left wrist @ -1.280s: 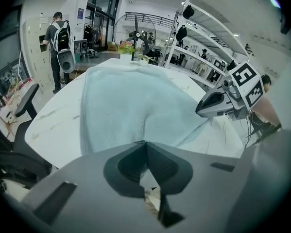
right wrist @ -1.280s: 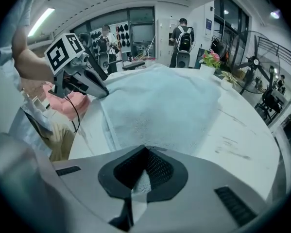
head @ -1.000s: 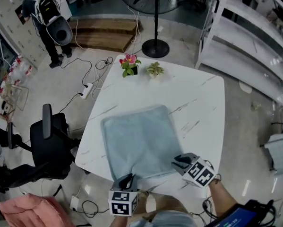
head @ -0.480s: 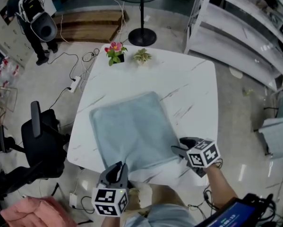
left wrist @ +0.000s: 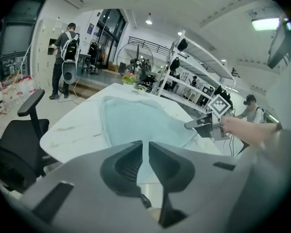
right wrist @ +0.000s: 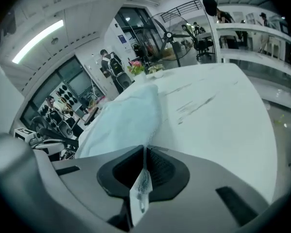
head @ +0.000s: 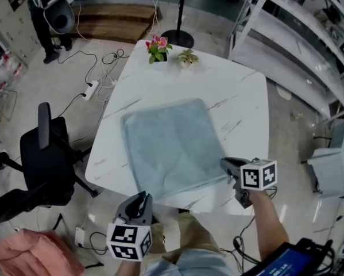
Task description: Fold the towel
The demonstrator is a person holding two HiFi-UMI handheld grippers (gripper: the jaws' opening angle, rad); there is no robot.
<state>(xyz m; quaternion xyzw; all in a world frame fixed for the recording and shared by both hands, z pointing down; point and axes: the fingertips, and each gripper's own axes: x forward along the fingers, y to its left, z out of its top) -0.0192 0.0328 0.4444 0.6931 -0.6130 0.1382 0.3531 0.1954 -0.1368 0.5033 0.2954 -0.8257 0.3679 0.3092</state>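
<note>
A head camera looks steeply down on a white marble-patterned table point(head: 240, 105). A pale blue towel point(head: 169, 145) lies spread flat on it, a rough square covering the near left part of the tabletop, one edge running close to the near rim.

The right gripper point(head: 228, 164) reaches in from the lower right to the towel's near right corner. Its jaws have just been closing and are now clamped together on a thin edge of the towel, with a sliver of cloth poking back between the pads.

The left gripper point(head: 140, 200) sits at the near edge of the table, just beside the towel's near left corner. Its jaws have just been closing a little. A narrow slit remains between them and no cloth is caught in it; the towel lies just beyond the tips.

At the table's far edge stand a pot of pink flowers point(head: 158, 48) and a small green plant point(head: 188, 57), side by side. A black office chair point(head: 45, 160) sits on the floor to the left. A person wearing a backpack point(head: 48, 7) stands in the far left corner.
</note>
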